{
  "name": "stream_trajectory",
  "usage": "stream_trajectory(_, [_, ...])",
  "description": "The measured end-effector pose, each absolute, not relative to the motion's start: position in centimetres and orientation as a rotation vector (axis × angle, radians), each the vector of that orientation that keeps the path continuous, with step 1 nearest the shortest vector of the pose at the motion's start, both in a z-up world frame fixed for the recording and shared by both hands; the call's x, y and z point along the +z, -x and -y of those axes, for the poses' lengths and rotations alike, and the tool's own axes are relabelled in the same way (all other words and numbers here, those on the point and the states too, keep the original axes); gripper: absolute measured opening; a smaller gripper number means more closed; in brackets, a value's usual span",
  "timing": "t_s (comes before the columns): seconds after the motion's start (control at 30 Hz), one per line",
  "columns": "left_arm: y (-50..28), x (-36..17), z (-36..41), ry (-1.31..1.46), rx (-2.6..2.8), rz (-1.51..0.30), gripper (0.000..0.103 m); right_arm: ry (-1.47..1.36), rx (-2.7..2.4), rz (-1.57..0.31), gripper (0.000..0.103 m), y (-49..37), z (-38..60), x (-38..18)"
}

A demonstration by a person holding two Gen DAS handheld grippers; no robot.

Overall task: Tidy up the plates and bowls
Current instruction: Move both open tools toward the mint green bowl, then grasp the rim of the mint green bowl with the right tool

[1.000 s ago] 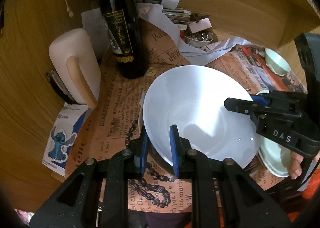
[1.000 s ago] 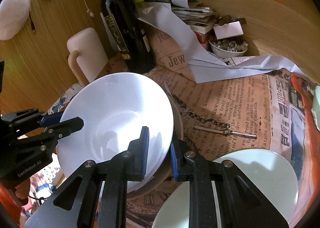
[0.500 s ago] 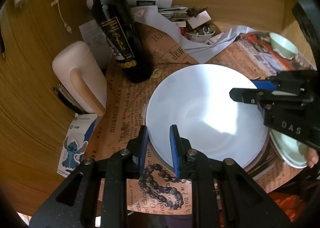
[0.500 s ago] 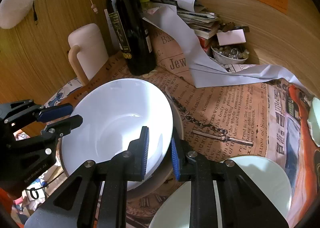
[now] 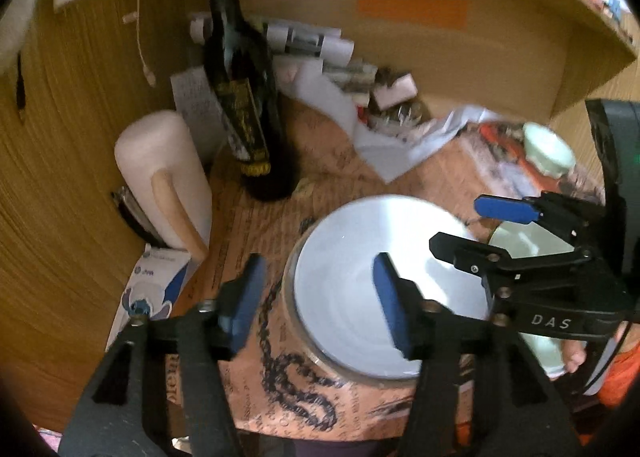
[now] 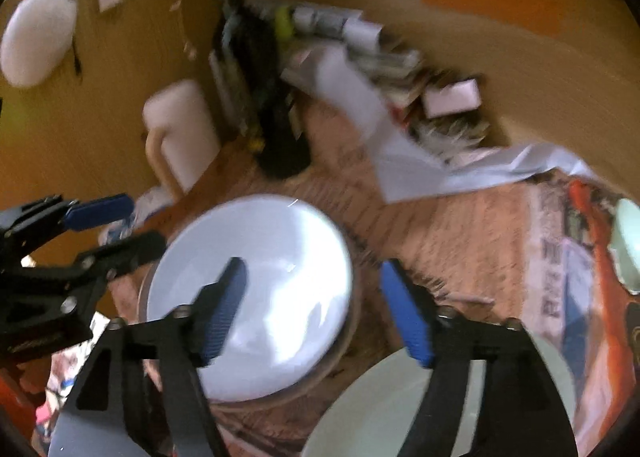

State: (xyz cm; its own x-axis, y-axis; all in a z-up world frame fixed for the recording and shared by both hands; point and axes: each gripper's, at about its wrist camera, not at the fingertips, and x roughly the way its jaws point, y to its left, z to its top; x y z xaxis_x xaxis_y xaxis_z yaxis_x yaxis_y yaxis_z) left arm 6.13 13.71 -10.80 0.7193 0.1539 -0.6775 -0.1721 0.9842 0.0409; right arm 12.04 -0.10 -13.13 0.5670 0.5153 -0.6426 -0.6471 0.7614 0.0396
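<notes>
Letting go at once, the left gripper (image 5: 320, 297) and right gripper (image 6: 320, 309) have just spread their jaws off the white bowl's (image 5: 384, 285) rim; it now sits nested on another dish, the pale green plate (image 6: 400, 409) at its 4 o'clock, so 1 stacking step looks finished.

White bowl (image 5: 360, 297) upright, nested on stack; pale green plate (image 6: 384, 409) just beside.

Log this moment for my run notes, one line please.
white bowl: released, nested | left hand-held gripper: just opened | right hand-held gripper: just opened
</notes>
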Motion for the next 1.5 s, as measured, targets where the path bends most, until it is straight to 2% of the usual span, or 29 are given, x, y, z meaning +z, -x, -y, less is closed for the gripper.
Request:
stream_trajectory(0.07, [-6.3,-10.0,-13.4,0.027,0.17,-0.73,0.061,0.195,0.688,-0.67,0.074,-12.2,0.7,-12.5])
stream_trajectory(0.2, [-7.3,-8.6,-12.4,0.052,0.132,-0.697,0.076,0.18,0.655,-0.629,0.074,-12.3,2.7,-11.2])
stream_trajectory(0.27, [-7.9,-8.2,-11.8,0.057,0.114,-0.686,0.08,0.178,0.624,-0.607,0.074,-12.5,3.9,-10.7])
stream_trajectory(0.93, [-20.5,-8.4,-2.5,0.008,-0.1,-0.79,0.08,0.095,0.083,-0.47,0.077,-18.8,22.4,-7.1])
stream_trajectory(1.33, [-27.7,-10.6,3.4,-0.073,-0.183,-0.887,0.08,-0.034,-0.068,-0.589,0.076,-24.8,29.5,-9.6])
stream_trajectory(1.4, [-28.7,-11.1,4.2,-0.091,-0.187,-0.907,0.08,-0.059,-0.07,-0.634,0.073,-26.1,29.9,-10.6])
stream_trajectory(1.5, [-29.9,-11.7,5.2,-0.112,-0.201,-0.921,0.08,-0.086,-0.068,-0.687,0.059,-27.4,30.5,-11.8])
